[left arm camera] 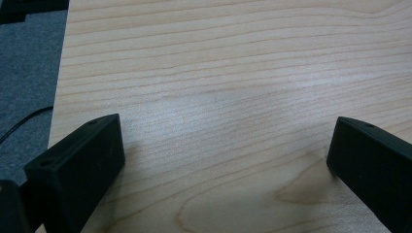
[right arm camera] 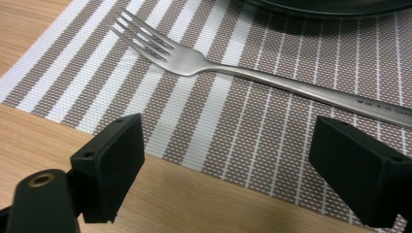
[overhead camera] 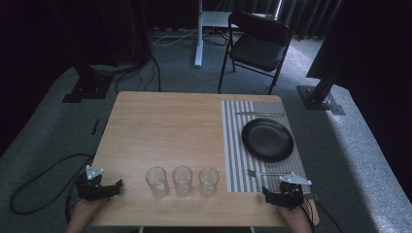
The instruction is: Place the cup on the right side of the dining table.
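High view: the left gripper [overhead camera: 112,187] rests at the near left corner of the wooden table [overhead camera: 160,126], held in a hand [overhead camera: 83,213], jaws spread with only bare wood between them (the left gripper view confirms the wide gap over wood grain). The right gripper [overhead camera: 272,192] sits at the near right corner, at the near edge of the striped placemat [overhead camera: 233,145], jaws likewise spread and holding nothing. In the right gripper view the fork [right arm camera: 233,70] lies flat on the placemat just beyond the open jaws, tines toward the view's upper left, handle running off to the right; no contact with either jaw. Between the two grippers, three empty clear glasses [overhead camera: 182,180] stand upright in a row near the front edge, close together but apart. Farther along the placemat sits a black plate [overhead camera: 267,140], empty, just beyond the fork. Past the plate, at the placemat's far end, lies a second utensil [overhead camera: 260,114] (type unclear). Beyond the table, a black folding chair [overhead camera: 257,46] stands on grey carpet.
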`<action>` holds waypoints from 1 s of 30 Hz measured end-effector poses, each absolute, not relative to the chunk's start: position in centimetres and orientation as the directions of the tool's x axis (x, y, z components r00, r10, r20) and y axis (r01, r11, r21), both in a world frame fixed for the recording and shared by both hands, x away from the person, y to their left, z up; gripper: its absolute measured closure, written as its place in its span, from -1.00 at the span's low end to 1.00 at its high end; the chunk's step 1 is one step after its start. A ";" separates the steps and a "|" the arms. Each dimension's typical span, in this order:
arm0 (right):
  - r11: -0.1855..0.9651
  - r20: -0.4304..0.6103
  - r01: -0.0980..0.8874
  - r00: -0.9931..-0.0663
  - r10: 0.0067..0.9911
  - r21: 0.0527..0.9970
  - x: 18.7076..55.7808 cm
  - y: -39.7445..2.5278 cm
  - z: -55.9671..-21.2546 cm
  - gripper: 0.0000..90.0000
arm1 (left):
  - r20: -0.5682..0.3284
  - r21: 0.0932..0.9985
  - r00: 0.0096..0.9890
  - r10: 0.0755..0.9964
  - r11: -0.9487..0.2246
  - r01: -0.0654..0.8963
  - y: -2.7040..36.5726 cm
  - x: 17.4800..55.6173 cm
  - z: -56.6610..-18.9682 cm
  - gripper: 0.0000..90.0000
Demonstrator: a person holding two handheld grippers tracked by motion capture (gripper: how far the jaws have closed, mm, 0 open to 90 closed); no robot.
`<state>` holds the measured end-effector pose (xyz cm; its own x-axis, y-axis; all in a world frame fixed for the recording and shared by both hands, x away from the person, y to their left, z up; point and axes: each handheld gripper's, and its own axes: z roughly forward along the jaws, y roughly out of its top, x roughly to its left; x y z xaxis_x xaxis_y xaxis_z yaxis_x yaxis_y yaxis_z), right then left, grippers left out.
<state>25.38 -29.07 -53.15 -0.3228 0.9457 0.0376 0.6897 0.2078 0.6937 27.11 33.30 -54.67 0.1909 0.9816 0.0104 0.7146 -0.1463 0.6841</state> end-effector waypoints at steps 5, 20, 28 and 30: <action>0.212 0.043 0.679 -0.338 0.940 0.703 25.2 -28.8 -52.9 -0.72 | 0.011 0.684 0.191 0.982 -0.146 0.715 33.3 27.1 -54.7 -0.99; 0.243 0.057 0.656 -0.401 0.914 0.715 24.9 -27.6 -52.1 -0.72 | 0.011 0.684 0.191 0.982 -0.146 0.715 33.3 27.1 -54.7 -0.99; 0.255 0.064 0.637 -0.434 0.899 0.727 24.7 -27.0 -51.7 -0.72 | 0.011 0.684 0.191 0.982 -0.146 0.714 33.3 27.1 -54.7 -0.99; 0.257 0.065 0.635 -0.438 0.897 0.728 24.6 -26.9 -51.6 -0.72 | 0.011 0.684 0.191 0.981 -0.147 0.715 33.3 27.1 -54.7 -0.99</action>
